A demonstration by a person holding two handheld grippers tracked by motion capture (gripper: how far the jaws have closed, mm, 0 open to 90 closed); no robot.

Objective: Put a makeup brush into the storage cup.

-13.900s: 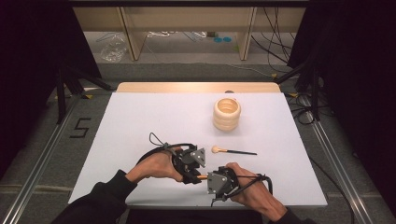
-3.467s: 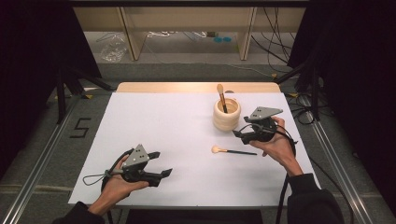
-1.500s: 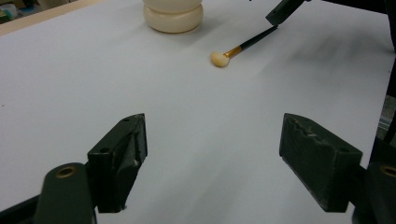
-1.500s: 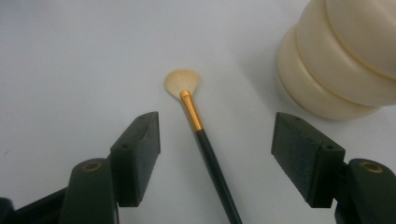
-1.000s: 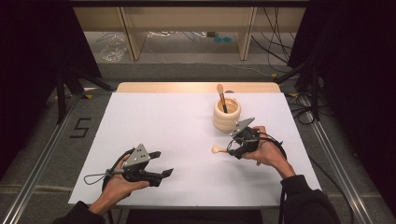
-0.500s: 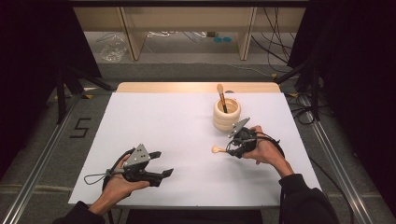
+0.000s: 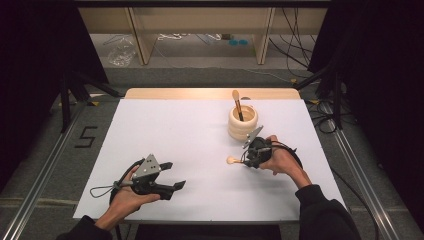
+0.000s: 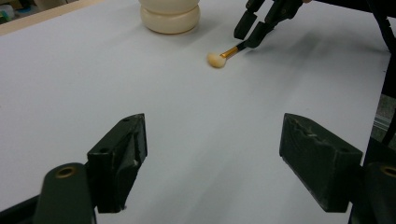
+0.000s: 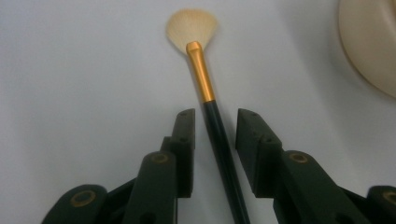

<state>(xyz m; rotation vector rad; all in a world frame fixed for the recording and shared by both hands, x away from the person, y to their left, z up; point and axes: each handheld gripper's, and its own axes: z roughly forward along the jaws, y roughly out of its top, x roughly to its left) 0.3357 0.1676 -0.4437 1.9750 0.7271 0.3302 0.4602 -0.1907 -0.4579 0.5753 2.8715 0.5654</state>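
Nearest the person, the left gripper (image 7: 167, 181) rests on the white table (image 7: 170, 125) with jaws wide and empty, well apart from the work. Farther out, the right gripper (image 9: 215, 140) has just been closing around the black-handled, gold-ferruled makeup brush with pale fan bristles (image 9: 205, 93), which lies flat; narrow gaps remain, so nothing is clamped yet. The thin handle could roll or squirt sideways if one pad lands first. Beyond, the cream ribbed wooden holder (image 7: 243, 122), already carrying one brush, stands near; lifting carelessly could knock it. Open room lies left.
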